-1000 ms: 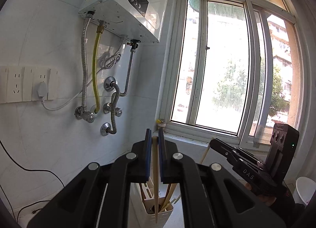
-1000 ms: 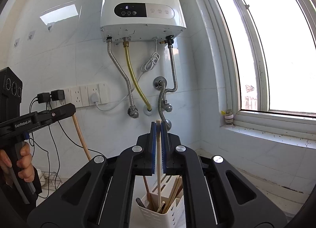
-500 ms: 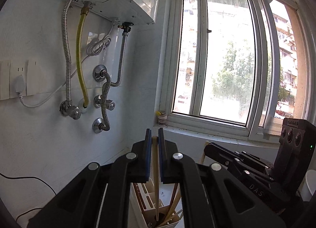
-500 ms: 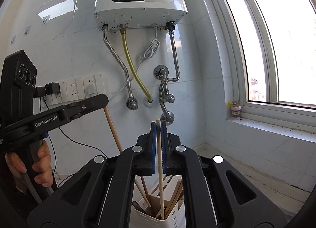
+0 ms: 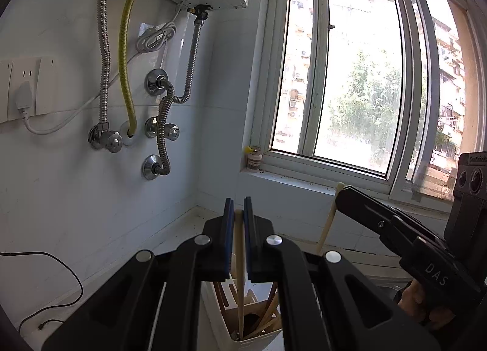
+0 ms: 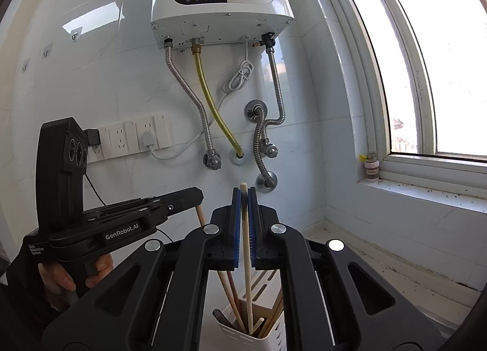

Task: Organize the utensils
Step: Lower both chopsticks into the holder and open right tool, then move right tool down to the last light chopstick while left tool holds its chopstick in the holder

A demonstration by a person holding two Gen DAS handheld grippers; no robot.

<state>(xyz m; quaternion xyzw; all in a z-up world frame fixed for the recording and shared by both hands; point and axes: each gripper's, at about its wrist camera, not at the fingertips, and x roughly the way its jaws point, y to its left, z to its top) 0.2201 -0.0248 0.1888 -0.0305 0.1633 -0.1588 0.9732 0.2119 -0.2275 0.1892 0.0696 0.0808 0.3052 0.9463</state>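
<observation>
Chopsticks have gone lower: left claw (image 5: 239, 220) pinches one (image 5: 240, 278), right claw (image 6: 243, 198) another (image 6: 247, 268), tips inside holder (image 6: 240, 334). Nearly put away.

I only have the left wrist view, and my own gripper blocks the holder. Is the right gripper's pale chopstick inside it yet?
Observer: Yes. In the right wrist view, the right gripper is shut on the pale wooden chopstick, whose lower end is down inside the white slotted plastic holder.
Operator: Where does my stick sit relative to it?
Observer: The left gripper holds the tan wooden chopstick, which slants into the holder on the pale one's left, beside a darker brown chopstick.
Operator: What does the heater display read?
Observer: The white wall-mounted water heater shows 65.
</observation>
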